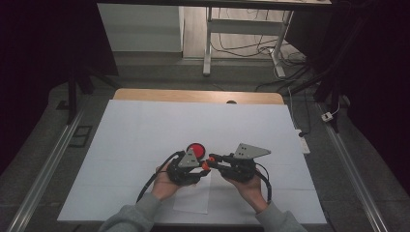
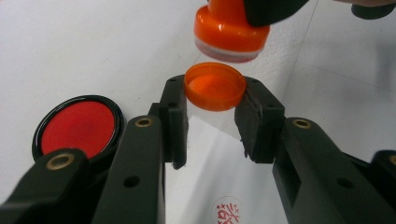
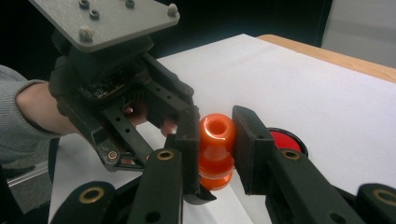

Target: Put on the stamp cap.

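**Orange stamp and its cap held apart over the paper**

Orange plastic was in both grips. The left gripper [image 2: 211,122] had its black jaws closed on the rim of a small orange cap [image 2: 215,86], its hollow side turned up toward the camera. Just above the cap, apart from it, hung the orange stamp [image 2: 230,29], its pale printing face pointing down at the cap. The right gripper [image 3: 215,135] was clamped on the stamp's handle [image 3: 216,140], with the rounded top between the pads.

From the high view, the two grippers met near the middle of the white paper sheet [image 1: 145,130] covering the table, the left gripper [image 1: 202,166] at the left and the right gripper [image 1: 212,159] reaching in from the right. A round red ink pad [image 1: 196,149] in a black case lay on the sheet just beyond them. A red stamped mark [image 2: 226,212] showed on the paper at the near edge, below the left jaws.
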Tool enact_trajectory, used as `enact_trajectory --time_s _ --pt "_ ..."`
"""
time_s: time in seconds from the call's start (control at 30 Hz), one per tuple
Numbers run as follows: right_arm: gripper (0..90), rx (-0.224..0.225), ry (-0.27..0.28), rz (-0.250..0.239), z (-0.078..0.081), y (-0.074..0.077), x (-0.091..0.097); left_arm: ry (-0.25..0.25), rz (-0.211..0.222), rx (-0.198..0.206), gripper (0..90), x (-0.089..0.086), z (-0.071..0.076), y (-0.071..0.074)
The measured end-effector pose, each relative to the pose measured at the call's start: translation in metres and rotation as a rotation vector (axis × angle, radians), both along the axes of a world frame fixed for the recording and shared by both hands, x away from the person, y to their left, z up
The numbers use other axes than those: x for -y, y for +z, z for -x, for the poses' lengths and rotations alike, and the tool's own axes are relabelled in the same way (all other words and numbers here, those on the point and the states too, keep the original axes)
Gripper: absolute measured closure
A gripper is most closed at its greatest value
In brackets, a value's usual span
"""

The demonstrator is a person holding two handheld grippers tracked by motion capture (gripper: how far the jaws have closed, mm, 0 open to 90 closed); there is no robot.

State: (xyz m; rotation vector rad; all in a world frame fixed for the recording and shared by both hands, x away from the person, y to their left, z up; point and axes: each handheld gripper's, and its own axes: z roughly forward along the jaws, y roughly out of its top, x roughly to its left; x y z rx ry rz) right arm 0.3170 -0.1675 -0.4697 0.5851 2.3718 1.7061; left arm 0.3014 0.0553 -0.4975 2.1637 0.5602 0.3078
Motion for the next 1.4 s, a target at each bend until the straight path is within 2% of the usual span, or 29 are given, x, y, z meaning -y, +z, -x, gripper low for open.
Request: enact_trajectory --time_s 0.57,1.4 --pt "71.8 -0.015 0.012 0.01 0.0001 -0.004 -0.0028 -0.005 0.011 0.015 64.5 0.0005 0.0022 0.0022" --pt "71.8 -0.013 0.013 0.016 0.0 -0.0065 -0.0037 -0.011 0.018 0.028 64.6 0.0009 0.0046 0.0039"
